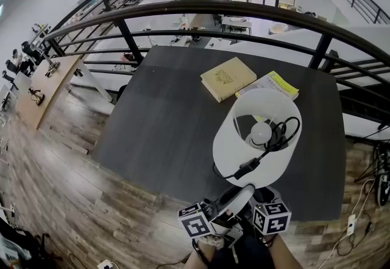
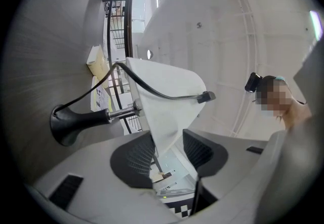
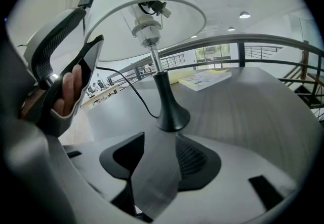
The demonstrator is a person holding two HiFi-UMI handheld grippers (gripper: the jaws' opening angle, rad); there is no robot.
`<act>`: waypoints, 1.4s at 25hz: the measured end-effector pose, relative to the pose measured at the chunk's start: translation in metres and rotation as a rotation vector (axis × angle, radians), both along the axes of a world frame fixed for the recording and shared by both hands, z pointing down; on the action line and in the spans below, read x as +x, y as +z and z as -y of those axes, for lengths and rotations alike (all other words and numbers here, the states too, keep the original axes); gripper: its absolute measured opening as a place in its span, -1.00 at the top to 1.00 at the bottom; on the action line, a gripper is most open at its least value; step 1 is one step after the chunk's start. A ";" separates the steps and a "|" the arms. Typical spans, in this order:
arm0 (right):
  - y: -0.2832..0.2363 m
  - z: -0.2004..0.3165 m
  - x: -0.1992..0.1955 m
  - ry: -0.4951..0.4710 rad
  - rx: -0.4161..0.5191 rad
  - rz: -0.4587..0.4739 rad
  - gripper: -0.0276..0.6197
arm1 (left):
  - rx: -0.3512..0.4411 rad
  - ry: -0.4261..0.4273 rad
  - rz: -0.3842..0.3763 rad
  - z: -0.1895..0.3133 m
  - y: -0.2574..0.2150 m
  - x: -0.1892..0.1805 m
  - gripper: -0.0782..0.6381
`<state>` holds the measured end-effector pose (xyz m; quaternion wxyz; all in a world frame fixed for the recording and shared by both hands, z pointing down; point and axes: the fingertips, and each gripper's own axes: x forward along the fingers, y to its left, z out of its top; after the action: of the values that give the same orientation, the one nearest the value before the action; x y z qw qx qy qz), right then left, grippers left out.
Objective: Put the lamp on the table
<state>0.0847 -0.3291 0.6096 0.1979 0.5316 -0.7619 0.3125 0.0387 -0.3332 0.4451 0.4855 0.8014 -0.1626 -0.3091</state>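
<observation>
Dark grey, the table [image 1: 158,115] is set beside a black railing [image 1: 244,9], with wooden floor [image 1: 55,170] at its left. Near the table's front edge the lamp [image 1: 259,140] is stood upright on its black base [image 3: 169,114]. At the lamp's left, the rim of its white shade [image 2: 167,96] is flanked by the parted jaws of the left gripper [image 2: 167,149], not clamped. Beyond the lamp a tan book [image 1: 228,78] and a yellow-edged booklet [image 1: 271,84] are laid flat. Just before the lamp's base, the right gripper [image 3: 159,159] is held with jaws wide and empty.
</observation>
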 end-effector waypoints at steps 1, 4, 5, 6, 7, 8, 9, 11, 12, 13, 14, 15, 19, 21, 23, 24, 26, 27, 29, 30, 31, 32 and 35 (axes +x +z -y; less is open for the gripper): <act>0.000 0.000 0.000 0.000 0.001 0.001 0.24 | 0.001 -0.006 -0.003 0.001 -0.001 -0.001 0.23; -0.002 -0.001 -0.001 -0.003 0.001 -0.001 0.24 | -0.003 -0.017 -0.004 0.002 -0.002 -0.002 0.19; -0.002 -0.002 -0.001 -0.006 0.000 -0.002 0.24 | -0.004 -0.018 -0.003 0.002 -0.002 -0.003 0.17; -0.002 -0.002 -0.001 -0.008 0.000 -0.002 0.24 | -0.004 -0.020 -0.001 0.003 -0.002 -0.003 0.15; -0.003 -0.002 -0.001 -0.010 0.001 -0.002 0.24 | -0.004 -0.022 0.000 0.003 -0.002 -0.003 0.14; -0.003 -0.003 -0.001 -0.012 0.001 -0.001 0.24 | -0.004 -0.023 0.003 0.003 -0.002 -0.003 0.14; -0.004 -0.003 -0.002 -0.012 0.000 0.001 0.24 | -0.003 -0.024 0.007 0.003 -0.002 -0.003 0.14; -0.004 -0.003 -0.002 -0.014 0.000 0.004 0.24 | -0.003 -0.024 0.020 0.002 0.000 -0.003 0.14; -0.004 -0.003 -0.003 -0.016 0.000 0.004 0.24 | -0.002 -0.023 0.028 0.001 0.001 -0.003 0.14; -0.005 -0.003 -0.003 -0.018 0.000 0.005 0.24 | -0.003 -0.022 0.034 0.001 0.002 -0.004 0.14; -0.005 -0.004 -0.004 -0.019 -0.001 0.006 0.24 | -0.006 -0.021 0.040 -0.001 0.003 -0.004 0.14; -0.006 -0.004 -0.005 -0.021 -0.003 0.008 0.24 | -0.011 -0.020 0.045 -0.002 0.006 -0.006 0.14; -0.006 -0.007 -0.010 -0.036 -0.007 0.012 0.24 | -0.052 -0.022 0.070 -0.012 0.021 -0.016 0.14; -0.007 -0.008 -0.013 -0.045 -0.008 0.016 0.24 | -0.078 -0.031 0.081 -0.015 0.030 -0.023 0.13; -0.009 -0.008 -0.016 -0.055 -0.011 0.027 0.24 | -0.104 -0.041 0.107 -0.016 0.040 -0.029 0.13; -0.011 -0.009 -0.018 -0.059 -0.013 0.035 0.24 | -0.115 -0.045 0.127 -0.016 0.045 -0.032 0.13; -0.015 -0.010 -0.022 -0.065 -0.015 0.054 0.31 | -0.129 -0.054 0.169 -0.016 0.052 -0.036 0.16; -0.018 -0.010 -0.023 -0.067 -0.014 0.060 0.40 | -0.135 -0.058 0.185 -0.016 0.055 -0.038 0.25; -0.022 -0.012 -0.025 -0.071 -0.008 0.056 0.55 | -0.146 -0.063 0.214 -0.016 0.060 -0.041 0.46; -0.024 -0.012 -0.026 -0.075 -0.006 0.051 0.67 | -0.151 -0.065 0.235 -0.017 0.064 -0.042 0.59; -0.026 -0.013 -0.027 -0.080 -0.004 0.050 0.74 | -0.155 -0.068 0.260 -0.017 0.067 -0.043 0.64; -0.028 -0.014 -0.029 -0.087 -0.002 0.052 0.80 | -0.160 -0.070 0.284 -0.017 0.069 -0.043 0.69; -0.038 -0.017 -0.036 -0.096 -0.001 0.075 0.83 | -0.173 -0.068 0.340 -0.018 0.070 -0.043 0.76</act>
<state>0.0484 -0.3126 0.5718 0.1842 0.4823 -0.7934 0.3225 -0.0041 -0.3153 0.5147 0.5074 0.7915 -0.2950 -0.1704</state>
